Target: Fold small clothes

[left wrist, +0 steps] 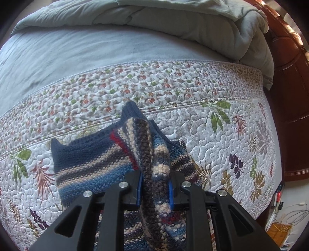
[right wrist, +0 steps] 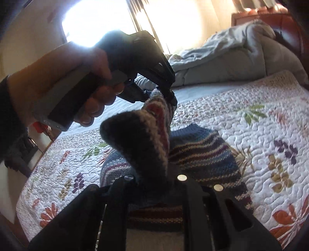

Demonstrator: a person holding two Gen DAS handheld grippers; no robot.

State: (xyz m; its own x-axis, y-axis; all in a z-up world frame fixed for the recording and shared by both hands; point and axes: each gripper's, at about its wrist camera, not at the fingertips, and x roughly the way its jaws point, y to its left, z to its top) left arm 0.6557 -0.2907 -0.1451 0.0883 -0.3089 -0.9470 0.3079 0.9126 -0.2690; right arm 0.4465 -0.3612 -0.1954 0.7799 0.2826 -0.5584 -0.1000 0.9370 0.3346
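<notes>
A small striped knitted sweater (left wrist: 90,164), in blue, grey, cream and red, lies partly on the floral quilt (left wrist: 173,92). My left gripper (left wrist: 155,185) is shut on a raised fold of the sweater's edge. In the right wrist view my right gripper (right wrist: 154,179) is shut on another lifted part of the same sweater (right wrist: 202,152). The left gripper (right wrist: 166,94), held by a hand, pinches the far end of the raised strip. The rest of the sweater rests on the quilt below both grippers.
A rumpled grey-green duvet (left wrist: 193,23) is piled at the head of the bed, over a blue sheet (left wrist: 77,52). A dark red wooden headboard (left wrist: 289,96) stands at the right. A bright window (right wrist: 108,17) is behind the left hand.
</notes>
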